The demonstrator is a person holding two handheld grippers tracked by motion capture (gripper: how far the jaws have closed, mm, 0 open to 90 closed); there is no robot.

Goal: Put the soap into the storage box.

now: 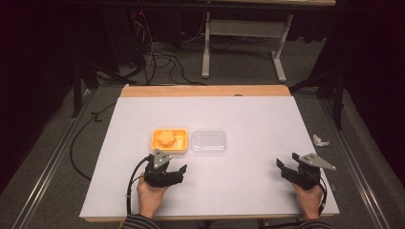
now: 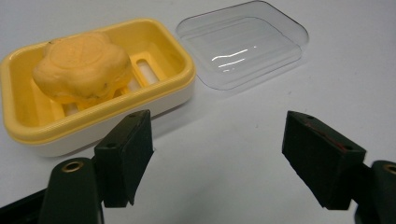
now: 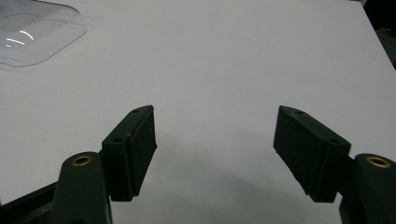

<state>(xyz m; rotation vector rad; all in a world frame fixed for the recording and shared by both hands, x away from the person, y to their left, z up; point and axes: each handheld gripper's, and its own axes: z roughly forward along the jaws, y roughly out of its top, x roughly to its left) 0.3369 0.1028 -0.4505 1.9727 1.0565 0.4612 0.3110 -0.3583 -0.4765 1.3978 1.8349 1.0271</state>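
Hovering just short of a yellow soap dish, the left gripper holds its jaws spread and empty, while the right gripper, equally wide and empty, waits well apart near the table's right edge. An orange soap bar sits in the dish at mid-table; the clear lid lies just beside it. Closing the dish likely means pinching the lid's rim lightly, lifting level, and steadying the base.

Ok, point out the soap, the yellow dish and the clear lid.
soap [image 2: 81,65], left gripper view, middle of its top.
yellow dish [image 2: 180,58], left gripper view, bare rim at one end.
clear lid [image 2: 243,46], left gripper view, centre panel.
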